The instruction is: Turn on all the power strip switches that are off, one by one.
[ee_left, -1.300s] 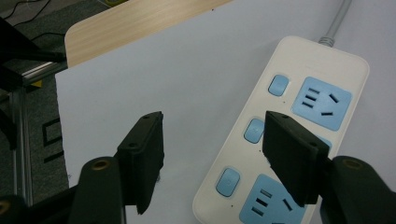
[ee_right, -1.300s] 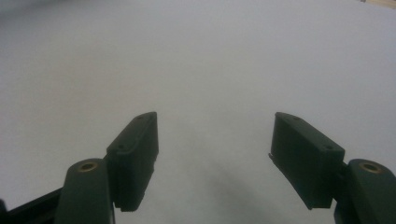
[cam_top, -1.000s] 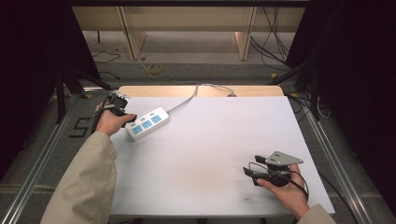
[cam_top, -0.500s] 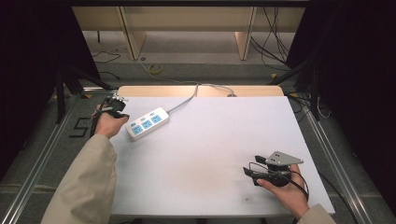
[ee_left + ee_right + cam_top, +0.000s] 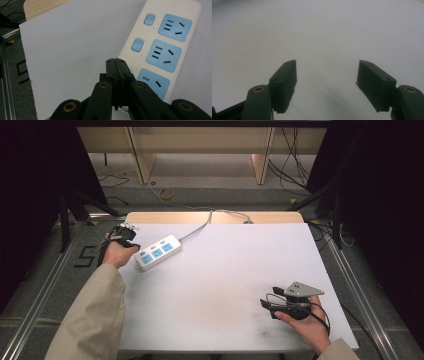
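Note:
A white power strip (image 5: pixel 157 252) with three blue sockets lies at the back left of the white table (image 5: pixel 225 270); its grey cable (image 5: pixel 200 226) runs off the far edge. My left gripper (image 5: pixel 128 238) sits just left of the strip's near end, at the table's left edge. In the left gripper view the jaws are shut (image 5: pixel 116 62) with nothing between them, tips beside the strip (image 5: pixel 162 50) and its blue switches. My right gripper (image 5: pixel 270 306) rests low at the front right, far from the strip. Its jaws stand open (image 5: pixel 327 67) over bare table.
A wooden board (image 5: pixel 150 217) shows past the table's far edge. Metal rails (image 5: pixel 45 305) run along the floor on both sides. Loose cables (image 5: pixel 295 175) lie on the floor behind the table, among wooden legs.
My left hand and gripper have drawn slightly left, away from the strip's near end. The right gripper has stayed put.

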`<state>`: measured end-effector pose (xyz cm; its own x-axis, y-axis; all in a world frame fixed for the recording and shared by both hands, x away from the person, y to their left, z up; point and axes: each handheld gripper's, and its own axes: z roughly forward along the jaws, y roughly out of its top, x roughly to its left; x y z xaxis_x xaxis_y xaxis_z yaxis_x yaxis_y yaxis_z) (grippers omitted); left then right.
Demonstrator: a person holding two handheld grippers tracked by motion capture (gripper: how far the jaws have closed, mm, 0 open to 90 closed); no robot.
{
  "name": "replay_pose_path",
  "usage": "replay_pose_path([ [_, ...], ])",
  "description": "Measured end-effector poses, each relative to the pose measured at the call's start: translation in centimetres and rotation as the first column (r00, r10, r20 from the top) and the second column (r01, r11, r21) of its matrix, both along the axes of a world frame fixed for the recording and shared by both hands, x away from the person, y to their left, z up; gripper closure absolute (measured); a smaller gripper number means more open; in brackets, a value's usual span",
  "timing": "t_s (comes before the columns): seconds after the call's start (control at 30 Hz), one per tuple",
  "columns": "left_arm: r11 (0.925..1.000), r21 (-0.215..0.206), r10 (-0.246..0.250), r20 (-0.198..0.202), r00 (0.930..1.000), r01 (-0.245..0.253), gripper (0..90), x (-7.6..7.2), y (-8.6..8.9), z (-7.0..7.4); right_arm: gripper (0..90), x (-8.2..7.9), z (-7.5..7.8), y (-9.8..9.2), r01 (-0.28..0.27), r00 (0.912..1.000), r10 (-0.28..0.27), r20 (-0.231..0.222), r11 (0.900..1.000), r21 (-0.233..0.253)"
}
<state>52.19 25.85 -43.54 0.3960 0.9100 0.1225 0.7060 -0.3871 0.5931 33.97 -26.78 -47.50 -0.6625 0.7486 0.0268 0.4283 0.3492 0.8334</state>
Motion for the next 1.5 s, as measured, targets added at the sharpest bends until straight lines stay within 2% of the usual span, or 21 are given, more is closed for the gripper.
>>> replay_pose_path([
  [0.27, 0.9989, 0.032, -0.033, -0.011, 0.9994, 0.034, 89.8, 0.4, -1.0, -1.1, 33.1, 0.0, 0.0, 0.0, 0.0, 1.0, 0.0, -0.001, 1.0, -0.001],
  [0.33, 0.9993, 0.021, -0.03, -0.007, 0.9995, 0.03, 89.8, 0.4, -1.0, -1.4, 33.1, -0.1, 0.0, 0.0, -0.002, 1.0, 0.002, -0.002, 1.0, -0.001],
  [0.5, 0.9996, 0.011, -0.025, -0.008, 0.9997, 0.025, 89.8, 0.4, -0.8, -1.4, 33.1, 0.0, 0.0, -0.1, 0.001, 1.0, -0.001, -0.003, 1.0, 0.0],
  [0.87, 0.999, 0.027, -0.036, -0.014, 0.9993, 0.036, 89.9, 0.5, -1.0, -1.6, 33.0, 0.0, 0.1, -0.1, 0.0, 1.0, 0.0, -0.001, 1.0, 0.002],
  [0.97, 0.9994, 0.011, -0.032, -0.016, 0.9994, 0.032, 89.9, 0.5, -0.8, -1.6, 33.0, 0.0, 0.1, -0.1, -0.001, 1.0, 0.001, -0.002, 1.0, 0.002],
  [1.1, 0.9989, 0.026, -0.039, -0.017, 0.9991, 0.04, 89.9, 0.5, -1.0, -1.6, 33.0, 0.0, 0.1, -0.1, 0.0, 1.0, 0.0, 0.0, 1.0, 0.002],
  [1.23, 0.9994, 0.009, -0.034, -0.024, 0.9991, 0.034, 89.9, 0.6, -0.8, -1.6, 33.0, 0.0, 0.1, -0.1, 0.0, 1.0, 0.0, 0.001, 1.0, 0.002],
  [1.5, 0.9989, 0.027, -0.038, -0.027, 0.9989, 0.039, 90.0, 0.7, -1.0, -1.6, 33.0, 0.0, 0.1, -0.1, -0.001, 1.0, 0.001, 0.002, 1.0, 0.001],
])
